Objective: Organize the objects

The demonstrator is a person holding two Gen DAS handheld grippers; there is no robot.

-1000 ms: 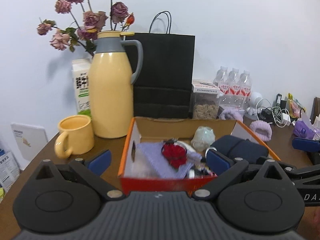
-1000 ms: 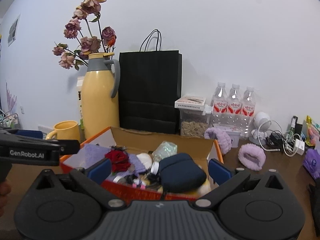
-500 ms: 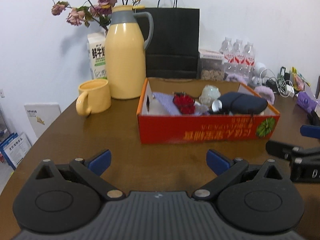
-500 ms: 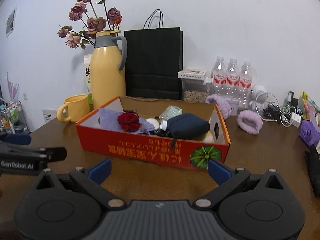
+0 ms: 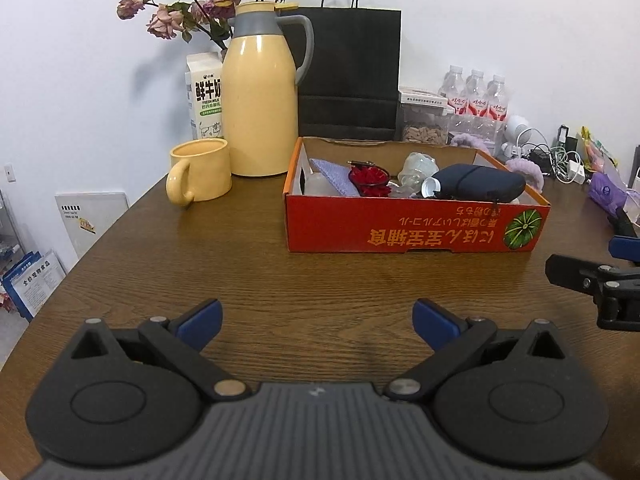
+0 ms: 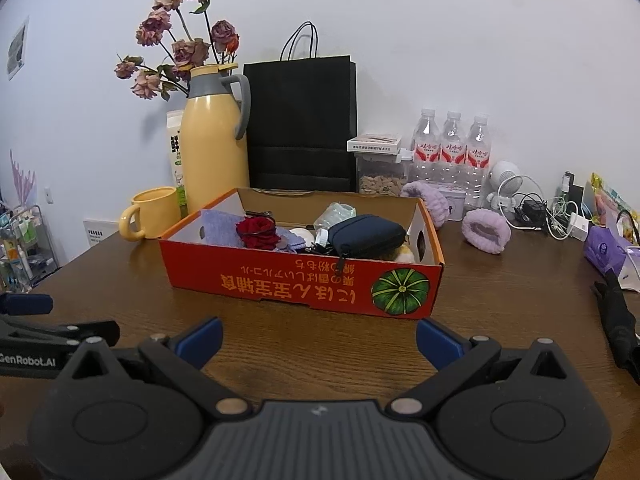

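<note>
Left gripper (image 5: 316, 316): hovering before the orange box (image 5: 416, 228), jaws spread, carrying nothing.
Right gripper (image 6: 318, 338): likewise spread, empty.
Box: sitting mid-counter (image 5: 240, 264), gathering pouch (image 6: 366, 236) and rose (image 6: 258, 232), likely for tidiness.

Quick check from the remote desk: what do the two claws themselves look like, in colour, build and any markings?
Both look identical: the left claw and right claw each have a black ribbed body, two round black discs, angled black linkage arms with silver pivot pins, and blue fingertips. White "GenRobot.AI" lettering shows on the left claw's side in the right wrist view. No cables or sleeves are visible.
</note>
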